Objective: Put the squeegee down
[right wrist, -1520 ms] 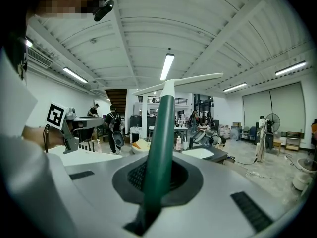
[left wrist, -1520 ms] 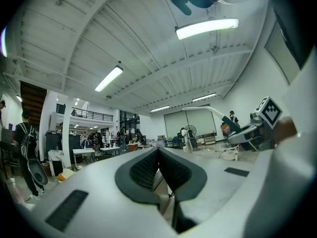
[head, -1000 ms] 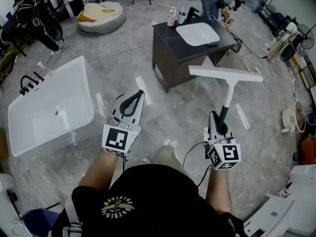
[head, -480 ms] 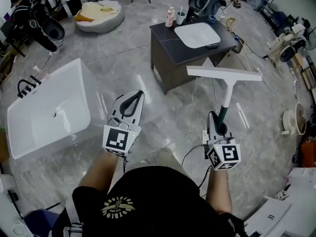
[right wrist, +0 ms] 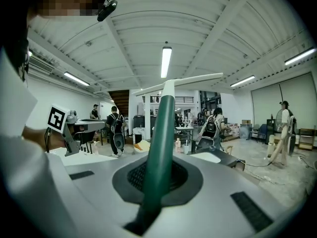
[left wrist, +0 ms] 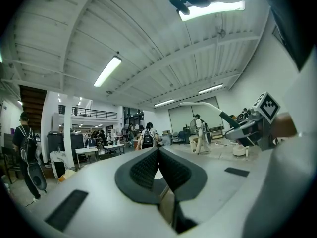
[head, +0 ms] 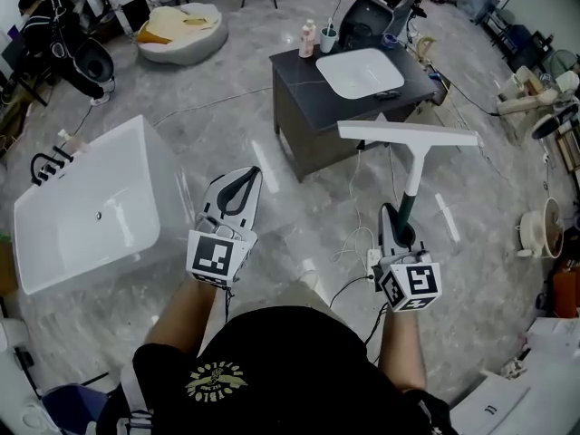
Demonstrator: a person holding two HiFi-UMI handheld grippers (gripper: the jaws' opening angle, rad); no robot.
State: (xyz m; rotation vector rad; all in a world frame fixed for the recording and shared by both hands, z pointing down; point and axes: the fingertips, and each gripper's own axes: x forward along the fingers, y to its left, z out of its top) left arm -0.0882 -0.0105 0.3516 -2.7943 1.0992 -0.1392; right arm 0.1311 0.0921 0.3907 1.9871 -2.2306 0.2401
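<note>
Floor [head: 272, 143]: grey marbled slabs, with a thin cable running across them between the bathtub and the vanity.
Bathtub [head: 91, 211]: white, standing on the floor at the left, with a black tap [head: 50, 161] on its far left rim.
Vanity unit [head: 304, 107]: dark cabinet ahead of the person, with a white basin [head: 362, 71] set into its worktop.
Person: black shirt [head: 272, 370] at the bottom of the head view, both forearms reaching forward.
Squeegee [head: 414, 172]: held in the air over the floor. Its white blade lies crosswise and, in the head view, overlaps the near right corner of the vanity unit. A white shaft runs back to a dark green handle [right wrist: 161, 148].
Right gripper [head: 397, 223]: jaws clamped tight on the green handle, which rises from between the pads [right wrist: 136, 175] in the right gripper view.
Left gripper [head: 252, 176]: well apart from the squeegee, out over the floor beside the bathtub. Its jaws are brought together at the tips [left wrist: 158, 152] with nothing between them.
Bottle [head: 308, 38]: upright at the far left corner of the worktop.
Cup [head: 328, 36]: just beside the bottle, with a stick-like item standing in it.
</note>
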